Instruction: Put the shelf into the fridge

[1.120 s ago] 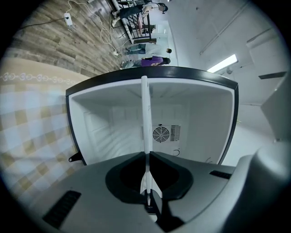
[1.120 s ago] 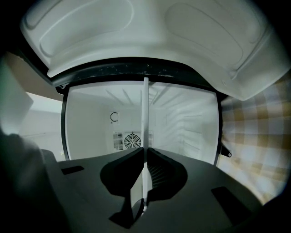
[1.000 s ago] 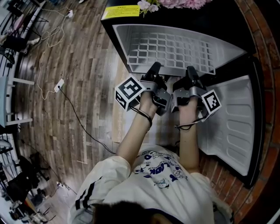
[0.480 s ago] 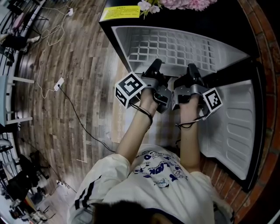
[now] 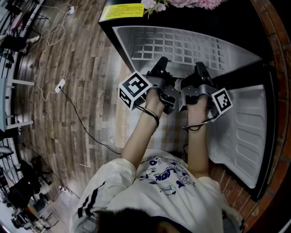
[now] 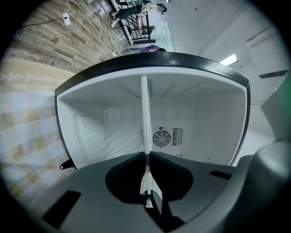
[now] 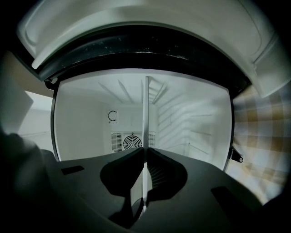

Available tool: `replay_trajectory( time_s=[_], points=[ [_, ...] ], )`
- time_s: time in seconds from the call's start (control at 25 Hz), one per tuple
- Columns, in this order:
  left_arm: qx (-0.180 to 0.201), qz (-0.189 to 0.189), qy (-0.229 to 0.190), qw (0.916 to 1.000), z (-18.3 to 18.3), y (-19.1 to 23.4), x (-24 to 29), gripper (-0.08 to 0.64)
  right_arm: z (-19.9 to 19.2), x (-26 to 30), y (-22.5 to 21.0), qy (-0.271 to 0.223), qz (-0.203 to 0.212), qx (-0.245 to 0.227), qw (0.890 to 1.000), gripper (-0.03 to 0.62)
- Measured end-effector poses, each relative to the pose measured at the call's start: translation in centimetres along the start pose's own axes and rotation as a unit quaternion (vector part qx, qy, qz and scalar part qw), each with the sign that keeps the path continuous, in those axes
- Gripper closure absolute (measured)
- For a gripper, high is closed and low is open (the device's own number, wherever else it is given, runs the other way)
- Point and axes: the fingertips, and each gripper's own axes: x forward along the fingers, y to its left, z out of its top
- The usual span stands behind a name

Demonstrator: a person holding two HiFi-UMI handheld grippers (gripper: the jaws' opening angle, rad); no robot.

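The white wire shelf lies flat, most of its grid inside the open black fridge. My left gripper and right gripper are side by side at the fridge mouth, each shut on the shelf's near edge. In the left gripper view the shelf shows edge-on as a thin white line, running from the closed left gripper toward the fan vent. The right gripper view shows the same edge-on shelf pinched in the right gripper, with side-wall ledges to its right.
The fridge door stands open at the right, beside a brick wall. Pink flowers and a yellow label top the fridge. A checked mat lies under my arms. Cables and a power strip cross the wood floor at left.
Both grippers have pushed forward a little with the shelf, which now reaches slightly deeper into the fridge. Both grips are unchanged.
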Motion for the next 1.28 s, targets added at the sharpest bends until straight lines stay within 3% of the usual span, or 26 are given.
replay_trajectory(
  time_s=[1.28],
  points=[
    [0.0,-0.005,-0.004,1.0,1.7,-0.4,3.0,0.522,0.4,3.4,0.5,0.003,0.009,-0.002,1.0,0.548]
  ],
)
